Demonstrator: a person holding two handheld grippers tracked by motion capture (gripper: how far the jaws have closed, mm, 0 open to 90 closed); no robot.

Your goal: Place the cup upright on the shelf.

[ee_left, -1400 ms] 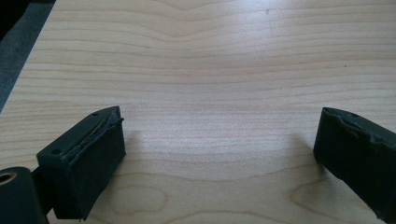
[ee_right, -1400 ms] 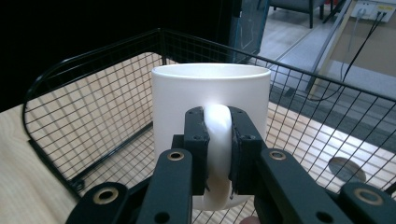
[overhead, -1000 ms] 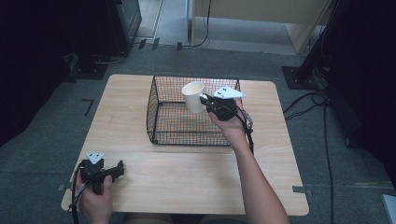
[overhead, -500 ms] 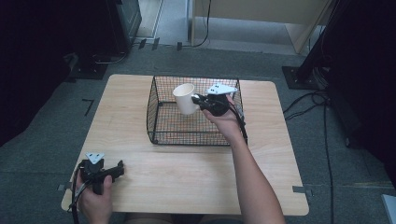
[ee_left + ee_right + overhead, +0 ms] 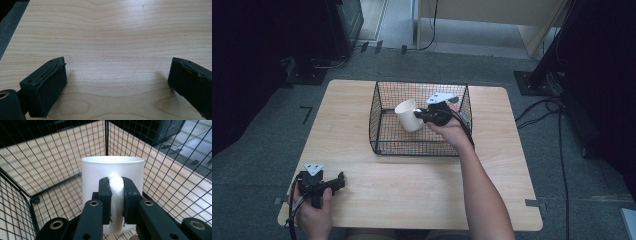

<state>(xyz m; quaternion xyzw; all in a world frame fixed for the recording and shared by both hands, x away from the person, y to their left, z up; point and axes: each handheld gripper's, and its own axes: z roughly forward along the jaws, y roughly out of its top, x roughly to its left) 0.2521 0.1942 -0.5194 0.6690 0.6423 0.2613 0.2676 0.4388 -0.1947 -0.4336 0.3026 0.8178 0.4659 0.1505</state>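
one mug [image 5: 408, 115] | lower in basket [image 5: 379, 125] | right hand-held gripper [image 5: 421, 115] clamped

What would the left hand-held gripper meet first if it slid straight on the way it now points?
Probably nothing soon: the left hand-held gripper points right along the bare table, its jaws open with plain wood ahead in its own view. The wire basket seems to sit off that line, though depth is unclear.

High view overhead facing forward, gripper views close — all share table [image 5: 412, 185]
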